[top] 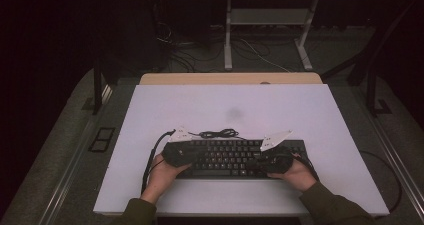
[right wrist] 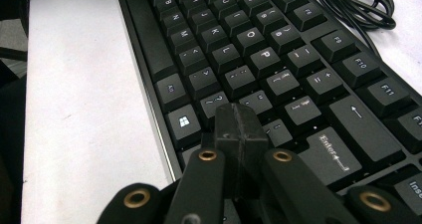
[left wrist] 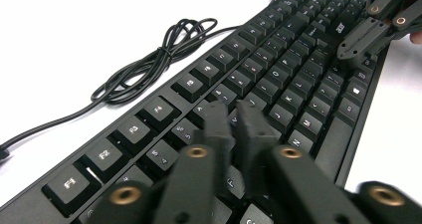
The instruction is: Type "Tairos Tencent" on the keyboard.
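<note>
Table (top: 150, 135): a white top is carrying everything, with the keyboard lying near the person's edge.
Keyboard (top: 227, 157): a black, full-width board with raised dark keycaps and pale legends is sitting flat, its long side running left to right; function keys are lining the far row, and a dark strip is framing the near edge.
Cable (top: 218, 133): a thin black lead is lying coiled in loose loops on the table just beyond the keyboard's far edge.
Left gripper (left wrist: 239, 115): its jaws are standing almost together over the left-hand keys, with nothing between them; whether the tips are touching a key is probably not decidable here.
Right gripper (right wrist: 241, 118): its jaws are pressing shut against each other, empty, hovering above the keys near Enter.
</note>
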`<state>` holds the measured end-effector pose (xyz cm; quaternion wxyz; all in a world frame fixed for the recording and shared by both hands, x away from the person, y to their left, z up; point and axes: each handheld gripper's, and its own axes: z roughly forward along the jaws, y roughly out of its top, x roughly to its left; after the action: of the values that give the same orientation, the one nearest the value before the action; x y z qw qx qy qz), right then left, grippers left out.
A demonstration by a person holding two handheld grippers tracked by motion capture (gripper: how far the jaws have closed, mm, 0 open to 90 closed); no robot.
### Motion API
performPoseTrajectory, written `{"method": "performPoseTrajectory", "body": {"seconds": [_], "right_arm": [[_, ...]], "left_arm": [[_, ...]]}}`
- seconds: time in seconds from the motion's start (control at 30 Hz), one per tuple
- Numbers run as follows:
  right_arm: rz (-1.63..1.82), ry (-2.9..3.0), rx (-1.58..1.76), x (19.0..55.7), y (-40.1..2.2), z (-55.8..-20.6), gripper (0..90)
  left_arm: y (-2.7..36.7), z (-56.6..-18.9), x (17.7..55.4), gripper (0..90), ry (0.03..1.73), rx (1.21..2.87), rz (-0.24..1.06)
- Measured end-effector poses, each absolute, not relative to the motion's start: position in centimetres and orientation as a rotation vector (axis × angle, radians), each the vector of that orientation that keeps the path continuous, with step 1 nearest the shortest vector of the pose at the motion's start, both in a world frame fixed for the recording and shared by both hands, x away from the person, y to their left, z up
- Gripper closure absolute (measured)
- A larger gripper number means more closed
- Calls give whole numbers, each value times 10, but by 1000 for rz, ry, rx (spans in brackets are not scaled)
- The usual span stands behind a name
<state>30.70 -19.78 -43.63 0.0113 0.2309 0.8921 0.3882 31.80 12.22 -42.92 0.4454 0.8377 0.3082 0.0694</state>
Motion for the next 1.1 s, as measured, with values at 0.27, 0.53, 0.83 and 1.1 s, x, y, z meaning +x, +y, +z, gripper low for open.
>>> {"method": "performPoseTrajectory", "body": {"seconds": [0.27, 0.53, 0.83, 1.1], "right_arm": [[1211, 2785, 723, 307, -198, -436, 896], [1211, 2785, 724, 307, -198, -436, 896], [1209, 2785, 726, 307, -198, -436, 896], [1207, 2785, 725, 307, -198, -436, 896]], "left_arm": [[112, -430, 324, 886, 758, 2138, 173], [109, -433, 325, 886, 761, 2170, 184], [107, -434, 325, 886, 761, 2191, 192], [109, -433, 325, 886, 766, 2173, 186]]}}
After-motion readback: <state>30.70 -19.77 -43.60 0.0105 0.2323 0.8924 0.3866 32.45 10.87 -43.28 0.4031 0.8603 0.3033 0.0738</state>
